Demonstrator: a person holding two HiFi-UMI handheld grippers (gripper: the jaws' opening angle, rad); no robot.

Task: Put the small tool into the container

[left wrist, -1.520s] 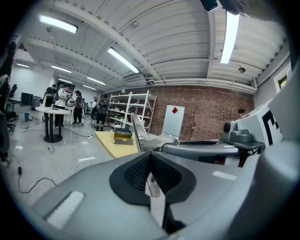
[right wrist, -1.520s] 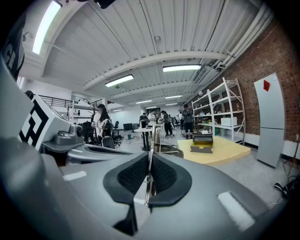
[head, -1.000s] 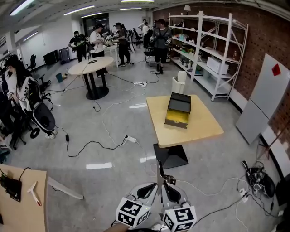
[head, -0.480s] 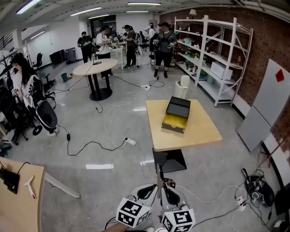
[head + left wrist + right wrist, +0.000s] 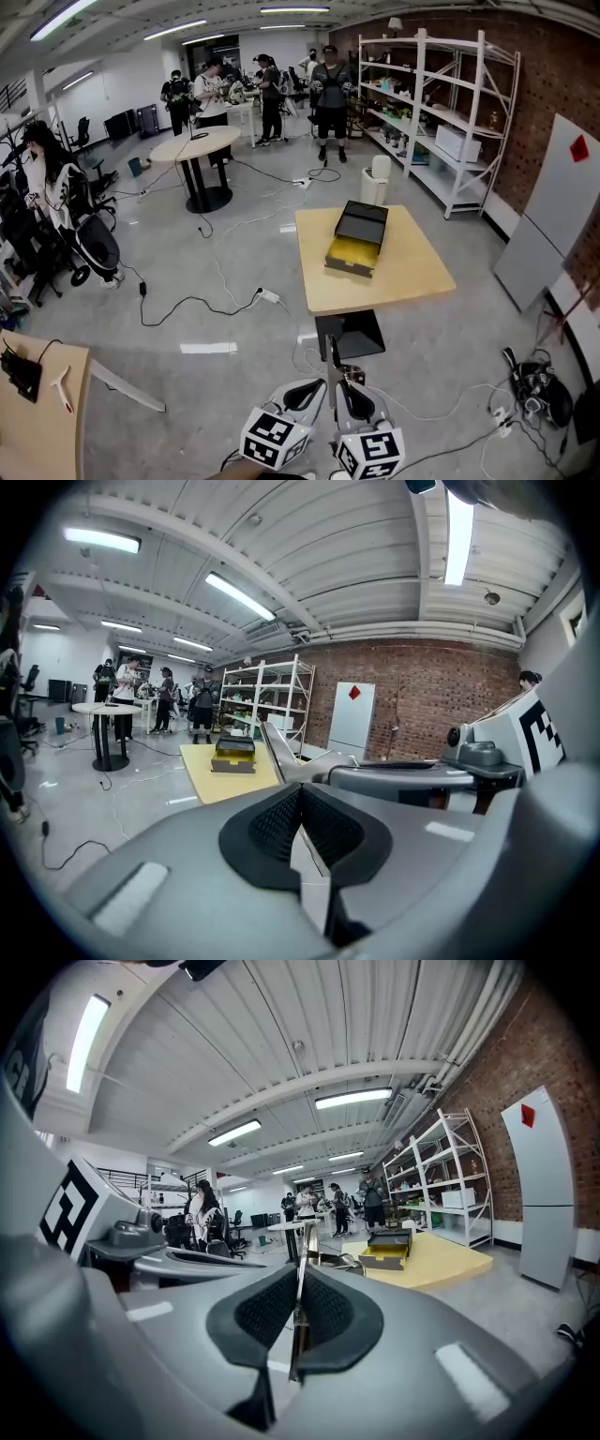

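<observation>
Near: we list the left gripper (image 5: 298, 794), jaws clenched together. Just beside it is the right gripper (image 5: 298, 1288), jaws clamped on the small tool (image 5: 305, 1251), a thin upright metal blade.
Middle: square table (image 5: 412, 272) bearing the open black container (image 5: 356, 239), well apart from the tool.
Far: round table (image 5: 195, 142), metal shelving (image 5: 441, 103).

A round table (image 5: 192, 143) stands far left, white shelves (image 5: 441, 103) line the brick wall (image 5: 553, 75) far right, and cables (image 5: 187, 302) trail across the floor (image 5: 234, 234) between.
</observation>
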